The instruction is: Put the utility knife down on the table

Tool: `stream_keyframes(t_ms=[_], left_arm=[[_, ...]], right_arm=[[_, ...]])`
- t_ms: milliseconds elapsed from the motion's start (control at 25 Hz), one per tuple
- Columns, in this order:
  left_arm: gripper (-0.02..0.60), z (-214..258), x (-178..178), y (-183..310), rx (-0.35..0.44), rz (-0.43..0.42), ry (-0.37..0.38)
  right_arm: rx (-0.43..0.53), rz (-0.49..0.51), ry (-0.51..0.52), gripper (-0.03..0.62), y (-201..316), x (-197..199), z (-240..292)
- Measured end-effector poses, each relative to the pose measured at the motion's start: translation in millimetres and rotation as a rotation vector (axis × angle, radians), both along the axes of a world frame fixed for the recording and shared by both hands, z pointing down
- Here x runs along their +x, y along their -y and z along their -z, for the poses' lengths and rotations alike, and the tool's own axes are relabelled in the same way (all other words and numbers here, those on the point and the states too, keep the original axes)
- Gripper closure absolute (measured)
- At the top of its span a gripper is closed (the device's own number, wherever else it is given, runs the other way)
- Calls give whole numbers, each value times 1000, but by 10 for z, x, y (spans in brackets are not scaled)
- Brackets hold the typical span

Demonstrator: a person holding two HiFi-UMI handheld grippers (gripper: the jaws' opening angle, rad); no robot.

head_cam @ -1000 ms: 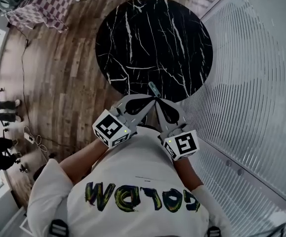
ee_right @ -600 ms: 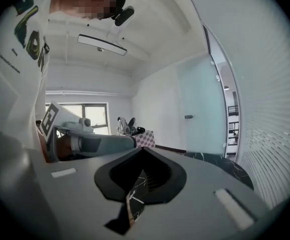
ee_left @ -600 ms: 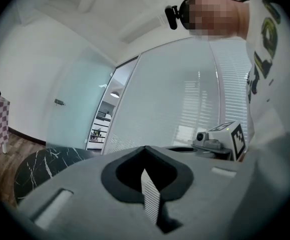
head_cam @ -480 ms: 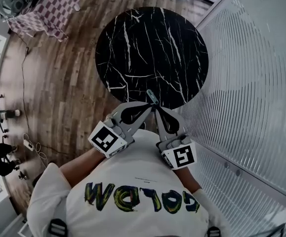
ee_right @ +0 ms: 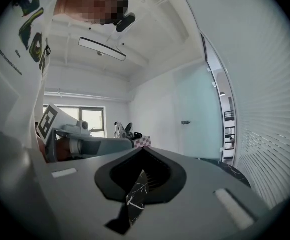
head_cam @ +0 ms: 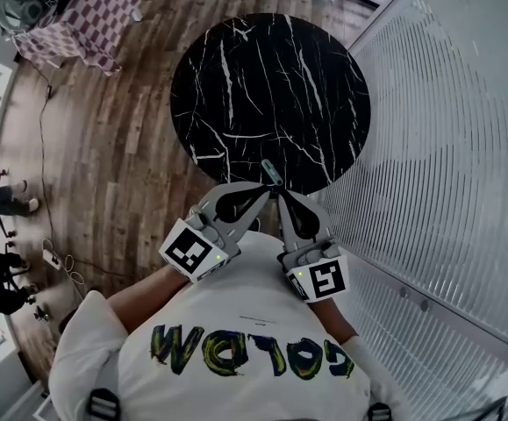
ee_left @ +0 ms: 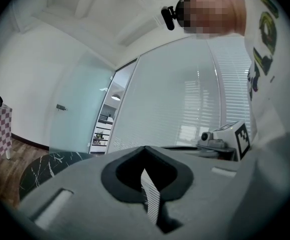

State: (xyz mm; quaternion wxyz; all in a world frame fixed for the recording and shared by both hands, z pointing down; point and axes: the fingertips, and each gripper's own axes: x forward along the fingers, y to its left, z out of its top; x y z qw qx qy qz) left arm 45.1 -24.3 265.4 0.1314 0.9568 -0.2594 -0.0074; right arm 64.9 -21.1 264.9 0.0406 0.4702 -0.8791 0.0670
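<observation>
My left fingers [ee_left: 74,184] clenched empty, right fingers [ee_right: 210,184] apparently pinching the knife [head_cam: 271,172], I'd lower it flat at twelve o'clock onto the table [head_cam: 271,77].

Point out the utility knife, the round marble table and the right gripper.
utility knife [head_cam: 270,171], head view, on its visible protruding end.
table [head_cam: 262,77], head view, on the bare marble top.
right gripper [head_cam: 279,193], head view, between its fingertips.

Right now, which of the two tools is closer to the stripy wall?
The right tool, whose marker cube sits next to the ribbed glass wall. The left tool is on the side of the wooden floor.
</observation>
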Motion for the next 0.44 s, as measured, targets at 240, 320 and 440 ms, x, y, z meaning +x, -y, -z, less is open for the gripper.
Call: stream_keyframes(t_ms=[240, 320, 440], left_arm=[[581, 0, -17, 1, -10, 6, 5], [581, 11, -29, 5, -9, 8, 4], [581, 28, -39, 6, -8, 9, 3]], right_arm=[[-1, -3, 0, 592, -3, -17, 23], [-3, -4, 0, 592, 0, -24, 41], [-14, -2, -6, 592, -1, -34, 41]])
